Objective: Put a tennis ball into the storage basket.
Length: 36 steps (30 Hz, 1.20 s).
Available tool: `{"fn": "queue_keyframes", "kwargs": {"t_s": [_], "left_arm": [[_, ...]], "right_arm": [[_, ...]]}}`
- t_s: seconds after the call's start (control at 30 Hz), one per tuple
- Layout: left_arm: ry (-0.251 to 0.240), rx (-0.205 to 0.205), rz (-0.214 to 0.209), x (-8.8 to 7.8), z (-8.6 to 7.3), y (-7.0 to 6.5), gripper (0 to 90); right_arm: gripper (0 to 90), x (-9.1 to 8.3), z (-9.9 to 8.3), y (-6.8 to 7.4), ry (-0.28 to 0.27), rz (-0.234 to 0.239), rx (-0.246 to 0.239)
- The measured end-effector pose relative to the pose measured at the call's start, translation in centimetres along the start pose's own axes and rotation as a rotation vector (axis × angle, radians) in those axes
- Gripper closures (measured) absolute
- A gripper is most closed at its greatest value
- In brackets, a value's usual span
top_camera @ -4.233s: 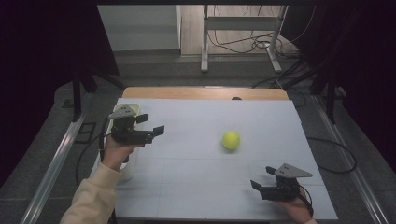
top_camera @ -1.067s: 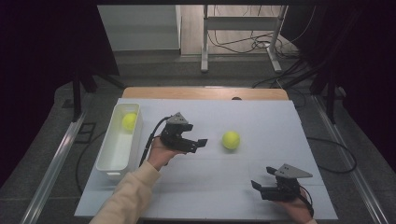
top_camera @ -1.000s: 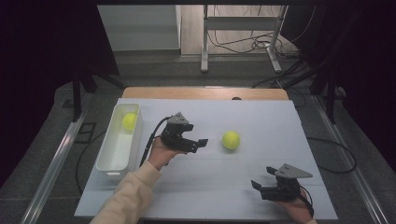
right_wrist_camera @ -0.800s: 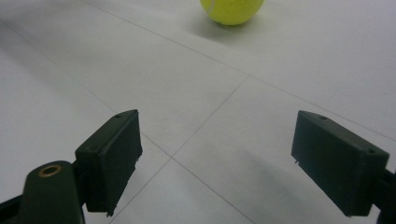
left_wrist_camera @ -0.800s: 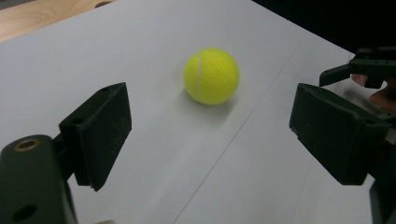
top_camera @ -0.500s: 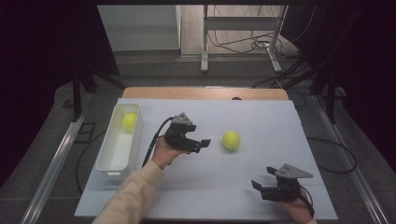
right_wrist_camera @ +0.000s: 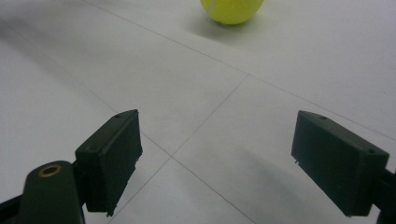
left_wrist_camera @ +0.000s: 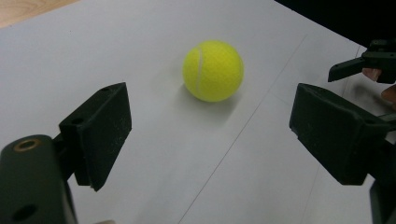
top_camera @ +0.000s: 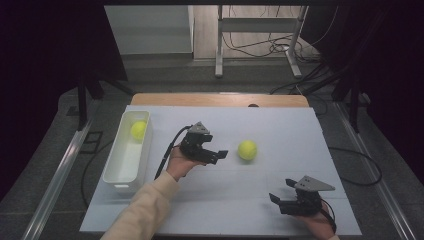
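A yellow tennis ball (top_camera: pixel 247 150) lies on the white table (top_camera: pixel 280 125), and everything else is best placed from it. The left gripper (top_camera: pixel 216 155) hovers just beside the ball, on the side toward the white bin (top_camera: pixel 116 172), its jaws pointing at the ball and spread wide with nothing between them. In the left gripper view the tennis ball (left_wrist_camera: pixel 213 70) sits ahead of the jaws, centred on the gap but beyond the tips — not touched by either pad. The right gripper (top_camera: pixel 278 201) rests well apart from the ball, on the person's side of it and a little to the right, near the table's front edge; its jaws also stand wide open and empty. In the right gripper view the ball (right_wrist_camera: pixel 231 10) shows far ahead, at the top edge. A second tennis ball (top_camera: pixel 138 130) lies inside the bin — well apart from the first, beyond the left gripper.
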<state>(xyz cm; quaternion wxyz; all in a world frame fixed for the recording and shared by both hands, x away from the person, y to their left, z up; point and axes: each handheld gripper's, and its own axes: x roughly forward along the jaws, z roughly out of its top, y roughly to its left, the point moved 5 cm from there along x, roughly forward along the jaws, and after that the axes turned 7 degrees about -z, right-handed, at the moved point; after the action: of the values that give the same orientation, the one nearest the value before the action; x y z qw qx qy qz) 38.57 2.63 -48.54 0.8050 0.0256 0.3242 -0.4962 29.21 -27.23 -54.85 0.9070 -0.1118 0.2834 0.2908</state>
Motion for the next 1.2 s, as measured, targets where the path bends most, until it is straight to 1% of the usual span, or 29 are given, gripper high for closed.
{"fn": "queue_keyframes", "kwargs": {"t_s": [0.57, 0.83, 0.97, 1.2], "left_arm": [[0.022, -0.006, -0.016, 2.3, 0.2, -0.1, 13.7], [0.04, -0.007, -0.021, 3.3, 0.3, -0.2, 13.7], [0.048, -0.011, -0.025, 4.1, 0.4, -0.2, 13.7], [0.067, -0.005, -0.028, 5.1, 0.5, -0.4, 13.7]], "right_arm": [[16.4, 0.0, 0.0, 0.0, 0.001, 0.001, -0.003], [16.4, -0.1, 0.0, 0.0, 0.0, 0.002, -0.006], [16.4, -0.1, 0.0, 0.0, -0.001, 0.002, -0.006], [16.4, -0.1, 0.0, 0.0, -0.003, 0.002, -0.005]]}}
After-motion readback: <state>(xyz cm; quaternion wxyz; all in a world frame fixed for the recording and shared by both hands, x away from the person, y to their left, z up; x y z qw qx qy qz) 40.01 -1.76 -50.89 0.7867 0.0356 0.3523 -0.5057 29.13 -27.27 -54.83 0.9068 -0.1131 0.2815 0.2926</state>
